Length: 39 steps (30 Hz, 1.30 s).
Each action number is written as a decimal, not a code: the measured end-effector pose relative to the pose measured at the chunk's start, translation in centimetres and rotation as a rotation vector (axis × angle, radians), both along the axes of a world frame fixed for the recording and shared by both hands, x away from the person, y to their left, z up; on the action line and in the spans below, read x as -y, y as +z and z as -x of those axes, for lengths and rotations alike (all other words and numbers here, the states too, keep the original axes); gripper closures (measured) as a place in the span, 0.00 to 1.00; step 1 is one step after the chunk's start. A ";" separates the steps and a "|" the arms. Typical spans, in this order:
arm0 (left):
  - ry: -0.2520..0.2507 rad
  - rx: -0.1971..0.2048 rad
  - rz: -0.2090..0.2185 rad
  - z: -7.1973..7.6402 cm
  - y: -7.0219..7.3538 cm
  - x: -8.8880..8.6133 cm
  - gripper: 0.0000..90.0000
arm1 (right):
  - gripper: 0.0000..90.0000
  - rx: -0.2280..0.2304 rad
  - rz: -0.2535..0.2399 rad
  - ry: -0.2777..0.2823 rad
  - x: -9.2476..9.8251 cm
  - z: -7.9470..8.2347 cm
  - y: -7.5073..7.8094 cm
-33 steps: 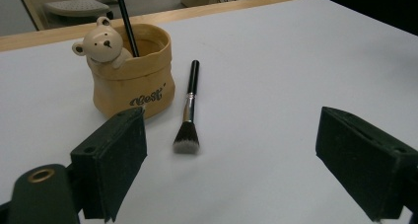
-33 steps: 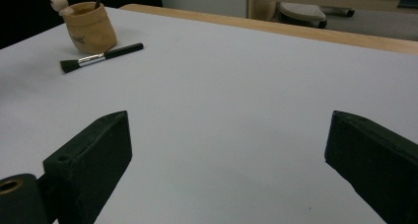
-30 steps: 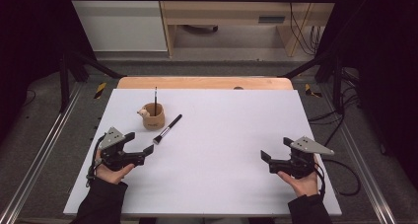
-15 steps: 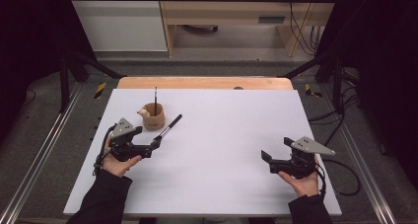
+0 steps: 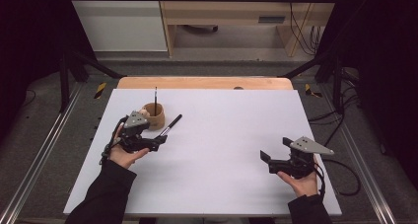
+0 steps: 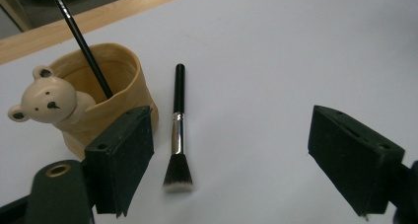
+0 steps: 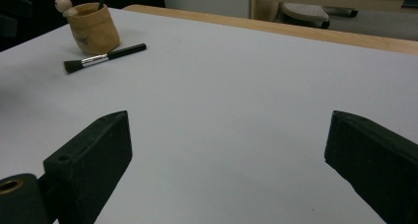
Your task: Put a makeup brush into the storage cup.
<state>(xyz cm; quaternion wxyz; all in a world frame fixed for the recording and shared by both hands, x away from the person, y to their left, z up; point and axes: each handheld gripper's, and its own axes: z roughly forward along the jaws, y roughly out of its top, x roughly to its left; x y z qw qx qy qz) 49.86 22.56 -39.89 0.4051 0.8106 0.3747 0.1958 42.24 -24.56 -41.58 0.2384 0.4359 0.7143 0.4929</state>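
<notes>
A tan cup (image 5: 156, 116) with a small bear figure (image 6: 47, 98) on its rim stands at the table's far left, and a thin black brush (image 5: 156, 98) stands upright in it. A black-handled makeup brush (image 5: 170, 126) lies flat on the white table, just right of the cup. My left gripper (image 5: 160, 139) hovers at the brush's bristle end. Its jaws are open and have just been closing a little. In the left gripper view the brush (image 6: 177, 130) lies ahead between the jaws, untouched. My right gripper (image 5: 266, 160) stands open over bare table at the near right.
The white table top (image 5: 222, 135) has a wooden strip (image 5: 204, 82) along its far edge. Metal frame rails run down both sides. A wooden desk and cables stand beyond the table. From the right gripper view the cup (image 7: 93, 29) and brush (image 7: 101, 57) are far off.
My left hand has moved away from the near edge toward the cup and the lying brush. The right hand has kept still.
</notes>
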 end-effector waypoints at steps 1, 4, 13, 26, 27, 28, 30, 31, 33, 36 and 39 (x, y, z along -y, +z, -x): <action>-0.004 -0.010 -0.011 -0.2 -0.2 0.1 0.19 | 0.05 0.000 0.000 -0.001 0.0 0.0 0.0; -0.004 -0.027 -0.041 -0.5 -0.7 0.3 0.21 | 0.05 0.002 -0.001 -0.003 0.0 0.0 0.0; 0.003 -0.077 -0.092 -1.8 -2.0 0.8 0.33 | 0.05 0.003 0.003 0.000 -0.1 0.1 0.1; 0.020 -0.151 -0.139 -4.1 -3.5 1.6 0.48 | 0.05 0.004 0.001 0.005 -0.2 0.1 0.2; 0.028 -0.149 -0.135 -4.3 -3.6 1.7 0.49 | 0.05 0.004 0.002 0.005 -0.2 0.1 0.2; 0.027 -0.153 -0.136 -4.5 -3.7 1.7 0.49 | 0.05 0.003 0.001 0.005 -0.2 0.1 0.2; 0.036 -0.164 -0.141 -4.8 -3.8 1.7 0.51 | 0.05 0.004 0.002 0.006 -0.2 0.1 0.2; 0.039 -0.176 -0.144 -5.1 -4.0 1.7 0.52 | 0.05 0.004 0.002 0.007 -0.2 0.1 0.2; 0.054 -0.182 -0.141 -5.4 -4.2 1.7 0.53 | 0.05 0.008 0.005 0.009 -0.2 0.1 0.2; 0.058 -0.191 -0.144 -5.7 -4.6 1.8 0.56 | 0.05 0.007 0.002 0.008 -0.2 0.1 0.2; 0.065 -0.195 -0.158 -6.1 -5.1 1.9 0.59 | 0.05 0.007 0.003 0.008 -0.2 0.1 0.2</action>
